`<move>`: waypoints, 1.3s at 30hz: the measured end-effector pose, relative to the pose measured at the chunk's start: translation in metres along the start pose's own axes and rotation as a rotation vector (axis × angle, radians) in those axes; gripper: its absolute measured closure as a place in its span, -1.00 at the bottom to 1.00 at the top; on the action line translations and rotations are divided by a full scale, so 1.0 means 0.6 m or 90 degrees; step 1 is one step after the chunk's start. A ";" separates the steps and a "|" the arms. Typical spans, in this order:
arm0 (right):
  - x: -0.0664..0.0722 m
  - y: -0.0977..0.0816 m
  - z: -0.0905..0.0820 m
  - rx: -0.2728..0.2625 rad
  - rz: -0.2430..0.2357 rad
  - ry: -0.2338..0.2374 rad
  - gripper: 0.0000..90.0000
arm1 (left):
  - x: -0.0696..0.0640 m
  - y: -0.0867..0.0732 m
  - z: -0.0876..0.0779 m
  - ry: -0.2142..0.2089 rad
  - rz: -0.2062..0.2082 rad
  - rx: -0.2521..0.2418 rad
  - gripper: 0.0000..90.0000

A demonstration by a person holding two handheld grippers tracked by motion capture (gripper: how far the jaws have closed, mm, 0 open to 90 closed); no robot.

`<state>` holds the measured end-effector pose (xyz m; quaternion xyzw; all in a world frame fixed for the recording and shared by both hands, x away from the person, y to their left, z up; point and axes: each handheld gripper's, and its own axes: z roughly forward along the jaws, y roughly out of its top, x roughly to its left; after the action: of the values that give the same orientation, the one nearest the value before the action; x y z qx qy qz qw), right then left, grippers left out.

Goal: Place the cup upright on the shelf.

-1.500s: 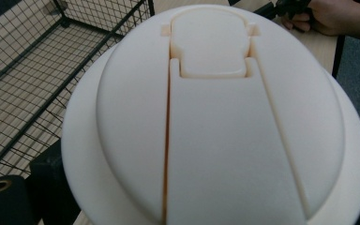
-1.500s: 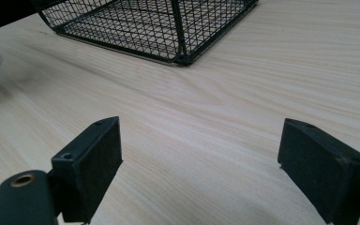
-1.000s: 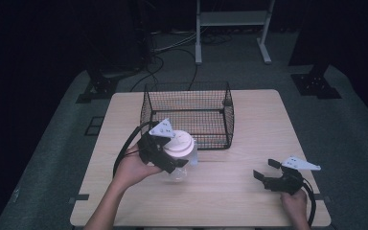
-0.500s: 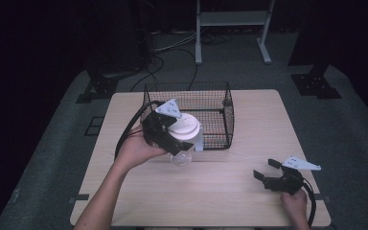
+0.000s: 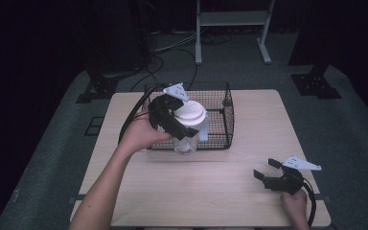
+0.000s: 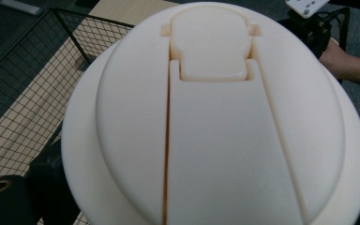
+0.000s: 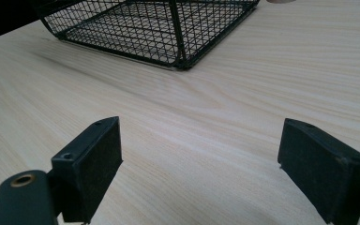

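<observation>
Item one: a clear plastic jar with a broad cream-white flip-top lid (image 5: 189, 125), being carried by the left gripper (image 5: 172, 120), whose jaws are pinching it just under the lid; the jar is hanging over the near left edge of a black wire mesh basket (image 5: 219, 125) sitting at the far middle of the pale wooden table (image 5: 206, 191). Item two: the right gripper (image 5: 270, 173), resting low at the table's near right corner, well apart from the basket, its jaws standing spread wide over bare wood.
</observation>
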<state>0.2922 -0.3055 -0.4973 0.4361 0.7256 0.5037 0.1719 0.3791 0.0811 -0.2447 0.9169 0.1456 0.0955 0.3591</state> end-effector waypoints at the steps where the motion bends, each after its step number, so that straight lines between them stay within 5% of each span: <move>1: 0.000 0.000 0.000 0.000 0.000 0.000 -0.71 | 0.003 0.003 0.000 0.001 0.001 0.001 -0.88; 25: -0.004 0.001 0.000 -0.007 0.008 0.015 -0.71 | 0.093 0.055 0.009 0.021 -0.050 0.018 -0.88; 39: -0.005 0.001 -0.001 -0.010 0.012 0.014 -0.71 | 0.139 0.063 0.045 0.025 -0.089 0.036 -0.88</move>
<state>0.2938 -0.3083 -0.4971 0.4359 0.7192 0.5161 0.1625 0.4723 0.0653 -0.2324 0.9122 0.2190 0.0839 0.3359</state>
